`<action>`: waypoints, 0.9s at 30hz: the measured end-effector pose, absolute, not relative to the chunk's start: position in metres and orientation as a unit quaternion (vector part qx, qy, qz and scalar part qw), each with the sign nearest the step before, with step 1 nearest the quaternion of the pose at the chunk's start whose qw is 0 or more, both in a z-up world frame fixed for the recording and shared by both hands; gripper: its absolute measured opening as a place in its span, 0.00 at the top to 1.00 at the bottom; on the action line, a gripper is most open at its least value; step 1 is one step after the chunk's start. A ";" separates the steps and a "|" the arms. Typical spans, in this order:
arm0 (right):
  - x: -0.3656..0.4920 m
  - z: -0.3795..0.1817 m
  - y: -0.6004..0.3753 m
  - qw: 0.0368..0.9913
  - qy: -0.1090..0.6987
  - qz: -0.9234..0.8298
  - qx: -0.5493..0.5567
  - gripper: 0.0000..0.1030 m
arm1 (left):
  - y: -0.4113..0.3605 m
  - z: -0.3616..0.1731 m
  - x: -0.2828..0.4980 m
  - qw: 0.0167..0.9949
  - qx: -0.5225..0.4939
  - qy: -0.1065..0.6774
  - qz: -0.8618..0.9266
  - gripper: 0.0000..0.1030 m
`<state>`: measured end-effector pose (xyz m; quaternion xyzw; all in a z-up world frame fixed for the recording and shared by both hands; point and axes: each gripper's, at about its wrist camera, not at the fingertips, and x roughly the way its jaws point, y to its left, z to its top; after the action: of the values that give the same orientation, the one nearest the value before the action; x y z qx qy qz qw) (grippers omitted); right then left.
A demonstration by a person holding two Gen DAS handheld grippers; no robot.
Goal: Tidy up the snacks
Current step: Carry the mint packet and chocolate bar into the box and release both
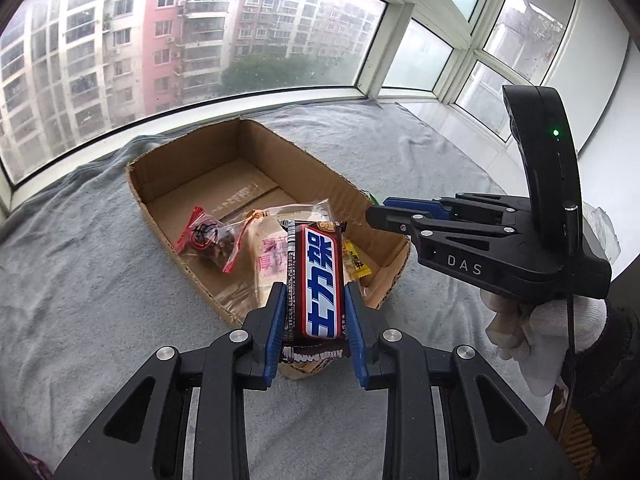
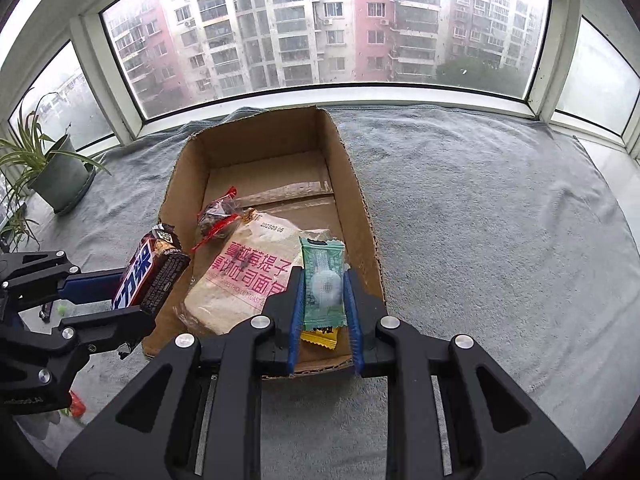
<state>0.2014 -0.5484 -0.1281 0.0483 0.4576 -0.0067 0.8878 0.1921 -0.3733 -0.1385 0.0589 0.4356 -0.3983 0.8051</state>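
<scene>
STEP: loading box (image 2: 360, 200) | LEFT: left gripper (image 1: 314, 300) jaws clamp chocolate bar (image 1: 318, 280), above box's near end | RIGHT: right gripper (image 2: 323, 292) jaws clamp green packet (image 2: 322, 280), over box's near corner | NEXT: judged; lower both, release inside

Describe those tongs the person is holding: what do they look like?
Both tongs, left and right, are matte black linkages with silver rivets and ribbed blue pads. The right one reads "DAS", carries a black upright module with a green light and a black cable. A white glove grips it.
</scene>
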 end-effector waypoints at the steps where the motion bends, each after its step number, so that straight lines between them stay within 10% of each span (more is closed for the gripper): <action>1: 0.201 -0.129 -0.549 0.888 0.458 -0.008 0.050 0.80 | -0.375 -0.139 0.192 0.805 0.060 0.435 -0.398 0.74; 9: 0.203 -0.132 -0.551 0.886 0.462 -0.017 0.049 0.79 | -0.380 -0.141 0.196 0.807 0.069 0.437 -0.390 0.73; 14: 0.202 -0.128 -0.551 0.889 0.456 -0.024 0.045 0.55 | -0.378 -0.140 0.197 0.808 0.069 0.437 -0.388 0.73; 27: 0.197 -0.108 -0.528 0.895 0.445 -0.016 0.026 0.54 | -0.354 -0.125 0.195 0.815 0.049 0.433 -0.382 0.73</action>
<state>0.1972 -0.5277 -0.1076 0.0260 0.4453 -0.0164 0.8949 0.1947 -0.3537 -0.1255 0.0492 0.4332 -0.3822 0.8147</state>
